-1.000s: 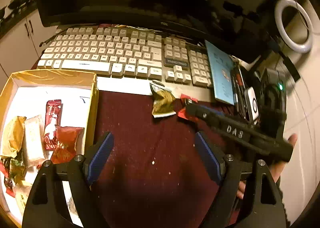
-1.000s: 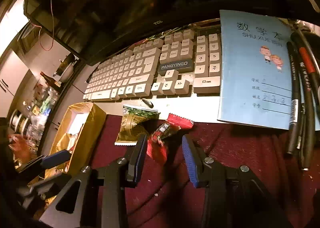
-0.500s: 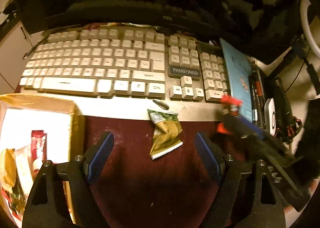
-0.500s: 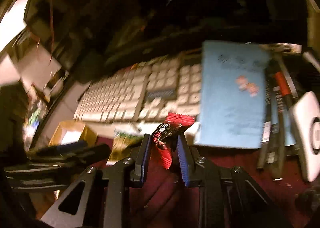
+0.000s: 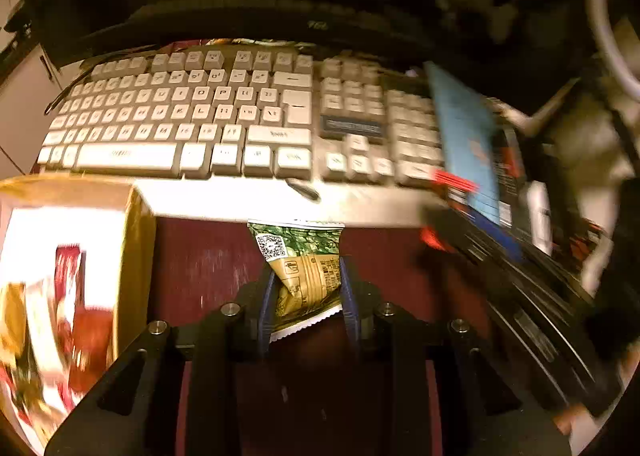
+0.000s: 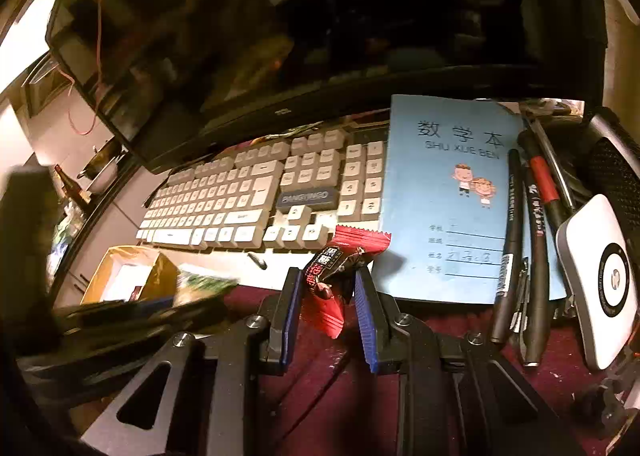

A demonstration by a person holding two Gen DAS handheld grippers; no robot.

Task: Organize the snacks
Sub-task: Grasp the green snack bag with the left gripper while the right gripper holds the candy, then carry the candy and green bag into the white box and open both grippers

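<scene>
The left gripper (image 5: 306,296) has its jaws pressed in on a green-and-tan snack packet (image 5: 305,264), whose QR-coded top fans out just ahead of the fingertips over the maroon cloth (image 5: 200,264). To its left stands an open cardboard box (image 5: 134,240) with red and gold wrapped snacks (image 5: 76,320) inside, blurred. Off to its right the right gripper (image 5: 472,232) shows as a dark smear carrying something red.

In the right wrist view, the right gripper (image 6: 326,292) is clamped on a red-and-black snack wrapper (image 6: 340,260), held above the cloth; its Chinese print is too small to read. Just beyond and to the right lies a blue exercise book (image 6: 448,200) marked "数学本 SHU XUE BEN", partly covering the keyboard's (image 6: 248,192) right end. Black pens (image 6: 516,240) lie along the book's right edge, then a white device (image 6: 600,280) with a round logo. Beyond the keyboard stands a dark monitor (image 6: 280,36); its bezel lettering is illegible.
</scene>
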